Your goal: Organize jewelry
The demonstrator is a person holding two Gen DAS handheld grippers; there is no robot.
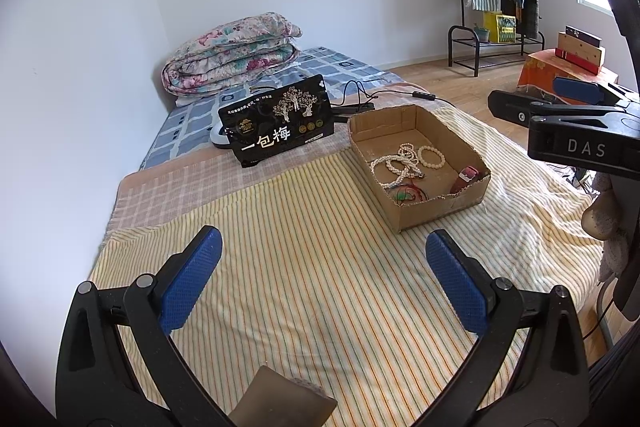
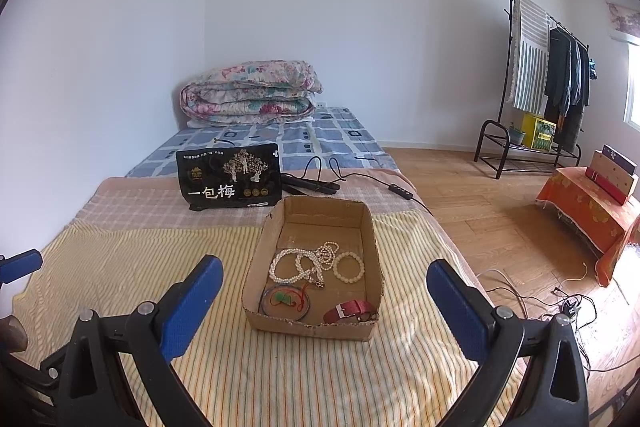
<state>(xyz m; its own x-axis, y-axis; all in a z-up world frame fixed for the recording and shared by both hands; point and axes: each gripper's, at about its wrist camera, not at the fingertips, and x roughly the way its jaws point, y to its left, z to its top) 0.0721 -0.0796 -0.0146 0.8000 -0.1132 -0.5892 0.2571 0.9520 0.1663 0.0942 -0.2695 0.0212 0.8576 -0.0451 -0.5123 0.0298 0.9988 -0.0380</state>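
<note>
Jewelry lies gathered in an open cardboard box (image 2: 256,251), which sits on the yellow striped blanket (image 2: 120,251) covering the near end of a bed (image 2: 344,143). At the far end of the bed, against the wall, rests a folded floral quilt (image 2: 248,91). Off to the right on the wooden floor stands a clothes rack (image 2: 552,75) hung with dark garments and a striped cloth. Just behind the box, a black snack bag (image 2: 228,177) with white Chinese lettering stands upright, and a black cable (image 2: 320,167) trails beside it.

Both tools hover above the blanket with nothing between their blue pads. The left gripper (image 1: 324,279) is spread wide, the box ahead of it and to its right. The right gripper (image 2: 325,301) is spread wide as well, the box directly in front of it (its near wall falls between the two fingers in the right wrist view).

Inside the box, a pearl necklace (image 2: 288,263) lies in loose loops near the middle, a cream bead bracelet (image 2: 349,267) touching its right side. A red watch (image 2: 352,309) lies in the near right corner, and a small green and red pendant (image 2: 286,301) on thin cord in the near left.
</note>
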